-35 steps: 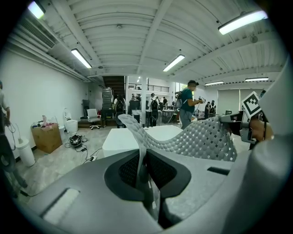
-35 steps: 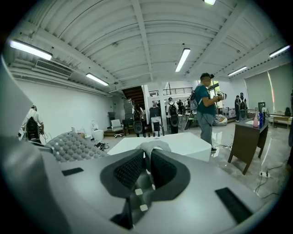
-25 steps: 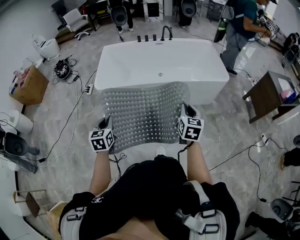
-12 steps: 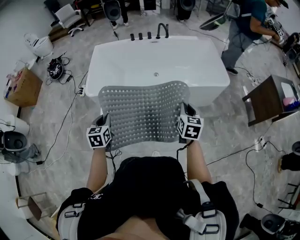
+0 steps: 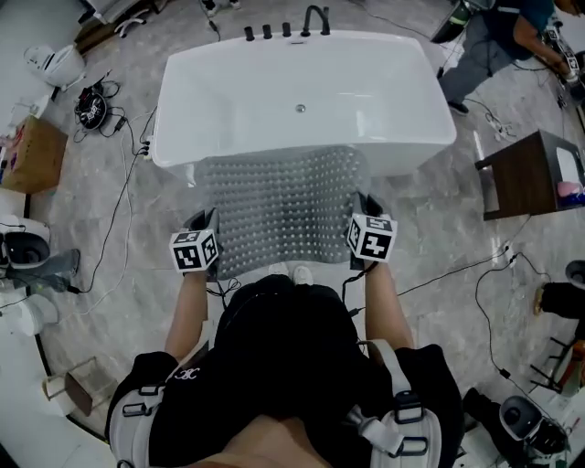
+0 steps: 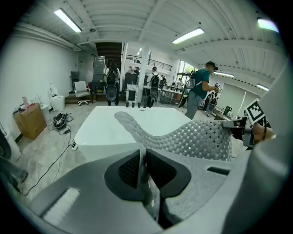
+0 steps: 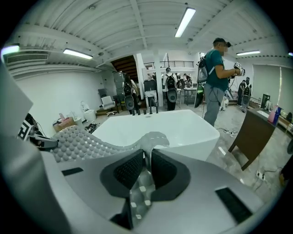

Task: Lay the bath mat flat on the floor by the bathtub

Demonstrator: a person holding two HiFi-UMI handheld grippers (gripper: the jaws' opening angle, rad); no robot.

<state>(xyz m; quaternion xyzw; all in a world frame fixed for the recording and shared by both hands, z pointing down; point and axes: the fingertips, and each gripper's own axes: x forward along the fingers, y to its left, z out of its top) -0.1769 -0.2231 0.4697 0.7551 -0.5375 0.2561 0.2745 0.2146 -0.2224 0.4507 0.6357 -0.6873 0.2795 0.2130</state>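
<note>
A grey translucent bath mat [image 5: 283,201] with rows of bumps hangs stretched between my two grippers, in front of the white bathtub [image 5: 302,91]. Its far edge reaches the tub's near wall. My left gripper [image 5: 208,222] is shut on the mat's near left corner, my right gripper [image 5: 363,204] on the near right corner. In the left gripper view the pads pinch the thin mat edge [image 6: 143,157] and the mat [image 6: 192,139] sags to the right, with the tub [image 6: 105,130] behind. In the right gripper view my right gripper [image 7: 147,164] clamps the mat [image 7: 82,141].
Black taps [image 5: 315,18] stand on the tub's far rim. Cables [image 5: 119,210] run over the marble floor at the left, near a cardboard box [image 5: 27,151]. A dark wooden table [image 5: 535,174] stands at the right. A person in teal [image 5: 512,37] is at the back right.
The view has moved closer over the tub. The mat's far edge has dropped from over the tub's rim to its near wall. Both grippers keep their hold.
</note>
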